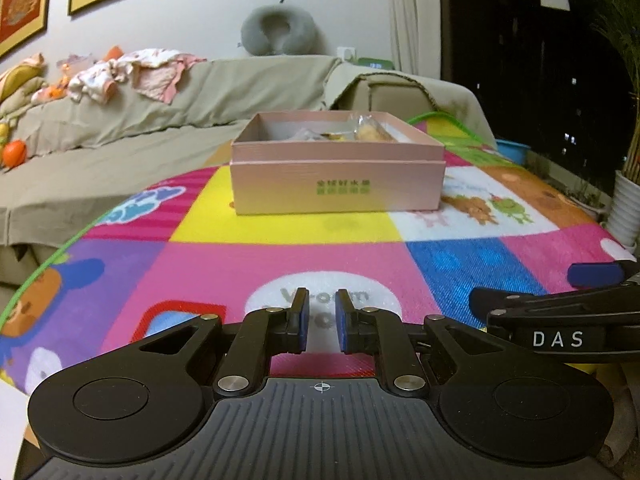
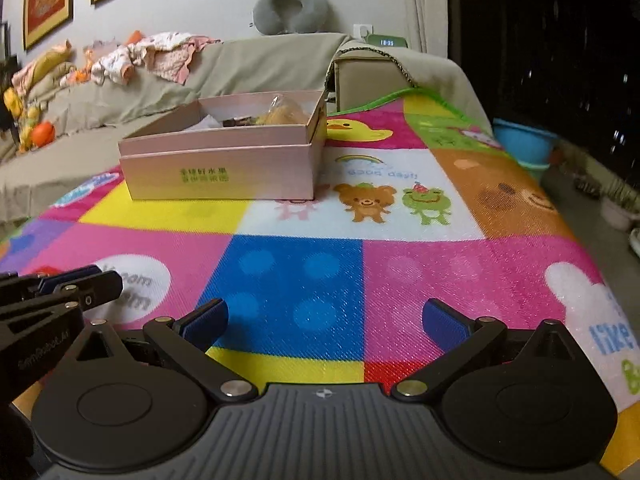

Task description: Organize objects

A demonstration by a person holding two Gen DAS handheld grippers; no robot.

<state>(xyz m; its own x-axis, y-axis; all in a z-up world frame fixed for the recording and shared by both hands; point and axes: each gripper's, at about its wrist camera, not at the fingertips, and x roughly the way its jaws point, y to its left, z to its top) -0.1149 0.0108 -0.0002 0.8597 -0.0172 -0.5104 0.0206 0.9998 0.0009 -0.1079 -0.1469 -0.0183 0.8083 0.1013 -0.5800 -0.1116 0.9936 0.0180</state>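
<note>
An open pink box (image 1: 338, 186) with green lettering stands on the colourful play mat (image 1: 280, 256), holding wrapped snacks (image 1: 370, 132). It also shows in the right wrist view (image 2: 218, 174), with the snacks (image 2: 282, 114) inside. My left gripper (image 1: 322, 320) hovers low over the mat, well short of the box, its jaws nearly together with a narrow gap and nothing between them. My right gripper (image 2: 326, 320) is wide open and empty over the mat (image 2: 400, 260), to the right of the left gripper. Each gripper shows at the edge of the other's view.
A sofa (image 1: 120, 140) with a beige cover lies behind the mat, with baby clothes (image 1: 132, 74), toys and a grey neck pillow (image 1: 278, 24). A blue basin (image 2: 524, 140) and a white planter (image 1: 628, 204) stand at the right by the dark window.
</note>
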